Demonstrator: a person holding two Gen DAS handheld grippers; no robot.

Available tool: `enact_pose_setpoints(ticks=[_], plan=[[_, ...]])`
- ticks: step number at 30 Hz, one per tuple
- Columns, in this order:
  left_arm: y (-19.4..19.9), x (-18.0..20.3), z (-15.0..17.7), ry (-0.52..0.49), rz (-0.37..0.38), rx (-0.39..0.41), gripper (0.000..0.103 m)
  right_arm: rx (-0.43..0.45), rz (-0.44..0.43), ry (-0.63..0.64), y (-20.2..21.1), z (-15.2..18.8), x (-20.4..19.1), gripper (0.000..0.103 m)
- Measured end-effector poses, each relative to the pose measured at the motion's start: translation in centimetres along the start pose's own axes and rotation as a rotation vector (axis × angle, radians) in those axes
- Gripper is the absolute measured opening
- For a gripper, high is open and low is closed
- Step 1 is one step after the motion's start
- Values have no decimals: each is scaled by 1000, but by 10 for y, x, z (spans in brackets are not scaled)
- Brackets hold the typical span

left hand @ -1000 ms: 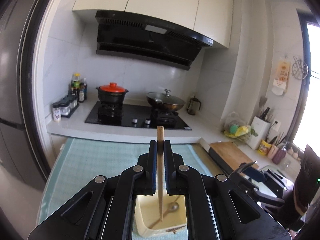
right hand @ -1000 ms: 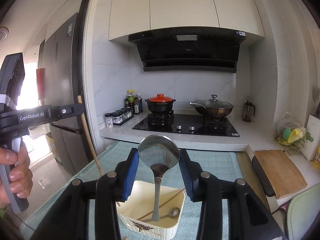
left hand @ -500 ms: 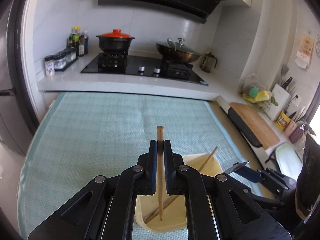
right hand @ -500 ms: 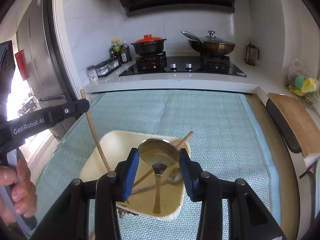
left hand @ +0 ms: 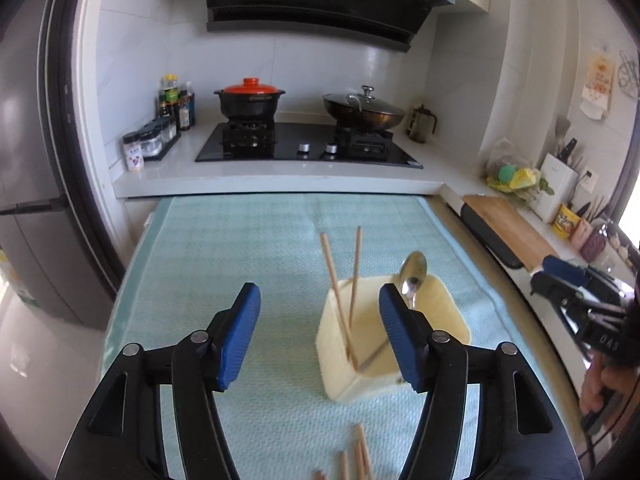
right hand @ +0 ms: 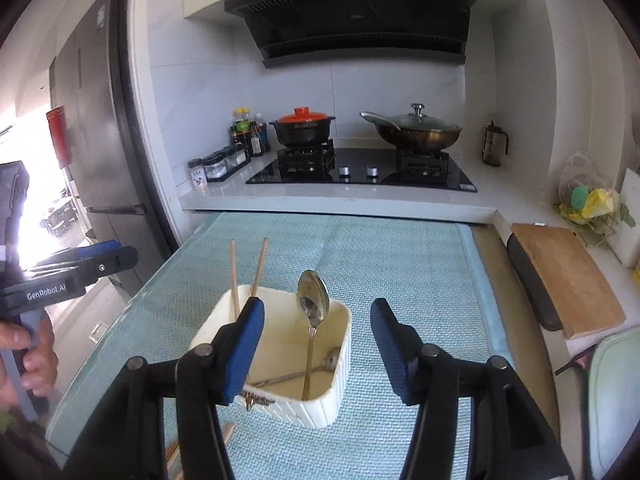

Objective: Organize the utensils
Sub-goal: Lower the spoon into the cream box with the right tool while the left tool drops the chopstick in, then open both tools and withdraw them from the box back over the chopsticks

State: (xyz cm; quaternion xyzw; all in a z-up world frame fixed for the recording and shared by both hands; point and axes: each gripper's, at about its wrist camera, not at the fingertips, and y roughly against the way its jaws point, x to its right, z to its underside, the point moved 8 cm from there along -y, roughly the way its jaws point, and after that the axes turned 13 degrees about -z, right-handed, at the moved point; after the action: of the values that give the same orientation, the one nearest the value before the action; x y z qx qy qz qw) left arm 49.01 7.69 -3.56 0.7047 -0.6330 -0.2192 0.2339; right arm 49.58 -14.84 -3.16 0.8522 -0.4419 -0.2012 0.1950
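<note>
A cream container point(left hand: 360, 384) stands on the teal mat point(left hand: 240, 248). Two wooden chopsticks point(left hand: 340, 296) and a metal spoon point(left hand: 414, 276) lean upright in it. My left gripper point(left hand: 318, 300) hangs just left of the container with its jaws opening and nothing between the pads. In the right wrist view the spoon point(right hand: 314, 304) stands in the container point(right hand: 320, 408), free of the pads. A second spoon point(right hand: 320, 364) lies on the bottom. My right gripper point(right hand: 317, 308) hovers over the near rim, jaws opening, gripping nothing. The chopsticks point(right hand: 234, 276) lean at the container's left corner.
Several loose chopsticks point(left hand: 356, 456) lie on the mat near me. Beyond the mat is a counter with a hob point(left hand: 308, 144), a red-lidded pot point(left hand: 250, 98) and a wok point(left hand: 364, 112). A wooden cutting board point(right hand: 564, 272) lies at the right. A hand point(right hand: 36, 360) holds the left gripper point(right hand: 80, 264).
The left jaws let go of the chopstick and the right jaws let go of the spoon. Both now stand in the container. Both grippers have opened wide and drawn back from it.
</note>
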Motion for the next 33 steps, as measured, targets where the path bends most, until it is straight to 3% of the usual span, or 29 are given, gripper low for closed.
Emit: enact_pose_setpoints(ticks=[4,8,13,19,24,33], plan=[[60,-32,40,-51,13,-15,75,47,21,97,71,26,-22,59],[108,-50,94,-84,18,-12,83,68,72,145,124,75,-36,59],[125,-38,167,-78,16,-40,85,99,188,152,163,147,-47,59],[117,10,231,-51,87,-92,85,27,199,116,152,221,-64,59],[116,23,248,21,131,-111,85,-23,143,131,138,242,-84,59],[111,-11,268,53,12,-132,85,-28,79,115,119,249,-106,59]])
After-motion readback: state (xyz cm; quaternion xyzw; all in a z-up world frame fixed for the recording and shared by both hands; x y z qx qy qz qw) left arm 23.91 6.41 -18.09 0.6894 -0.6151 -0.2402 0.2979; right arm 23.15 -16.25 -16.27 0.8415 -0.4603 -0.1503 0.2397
